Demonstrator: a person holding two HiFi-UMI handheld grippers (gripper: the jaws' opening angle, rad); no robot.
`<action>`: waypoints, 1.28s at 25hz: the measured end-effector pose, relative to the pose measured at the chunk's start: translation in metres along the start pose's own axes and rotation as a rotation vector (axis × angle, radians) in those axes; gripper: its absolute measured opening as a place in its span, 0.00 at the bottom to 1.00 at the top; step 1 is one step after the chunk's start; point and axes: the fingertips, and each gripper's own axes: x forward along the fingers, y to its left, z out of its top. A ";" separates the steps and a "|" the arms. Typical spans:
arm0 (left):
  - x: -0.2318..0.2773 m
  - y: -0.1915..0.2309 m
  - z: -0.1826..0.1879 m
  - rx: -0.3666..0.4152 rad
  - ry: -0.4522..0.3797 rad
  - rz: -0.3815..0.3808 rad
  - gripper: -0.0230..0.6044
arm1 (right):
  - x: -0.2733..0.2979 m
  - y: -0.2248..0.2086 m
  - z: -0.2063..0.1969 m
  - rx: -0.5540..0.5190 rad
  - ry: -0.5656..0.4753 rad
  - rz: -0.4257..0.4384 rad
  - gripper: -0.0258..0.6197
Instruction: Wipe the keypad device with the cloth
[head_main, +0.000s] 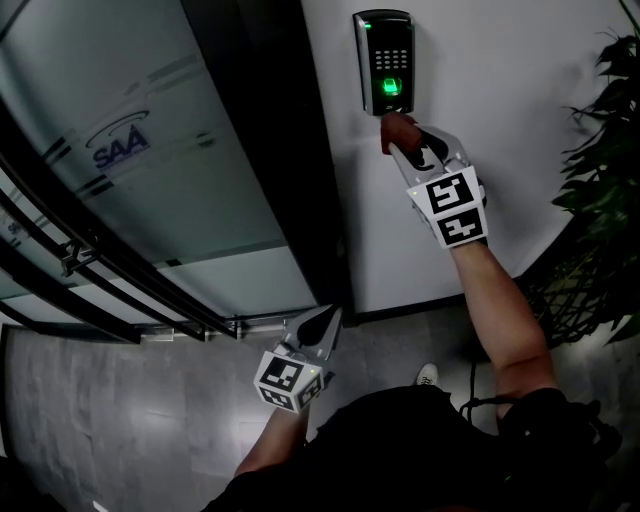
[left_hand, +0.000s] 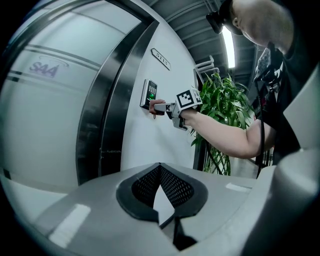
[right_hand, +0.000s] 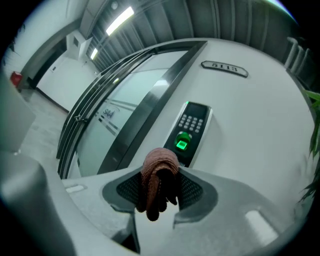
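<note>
The keypad device is mounted on the white wall at the far side, and a green light is shown on its lower part. A brownish cloth is clenched between the jaws of the right gripper and is bunched over the pads. It is held just below the device's bottom edge; whether it touches cannot be told. The left gripper is held low and near, well apart from the device, with its jaws brought together on nothing. A glass door is seen to the left, a green plant to the right.
</note>
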 end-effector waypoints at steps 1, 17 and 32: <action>0.000 0.000 0.000 0.001 0.002 0.000 0.06 | -0.005 -0.005 0.012 0.003 -0.030 -0.011 0.27; -0.002 0.001 -0.001 -0.009 -0.001 0.011 0.06 | 0.021 -0.085 0.143 -0.168 -0.158 -0.177 0.27; -0.001 -0.002 -0.002 -0.007 0.000 0.000 0.06 | 0.030 -0.072 0.114 -0.169 -0.107 -0.157 0.27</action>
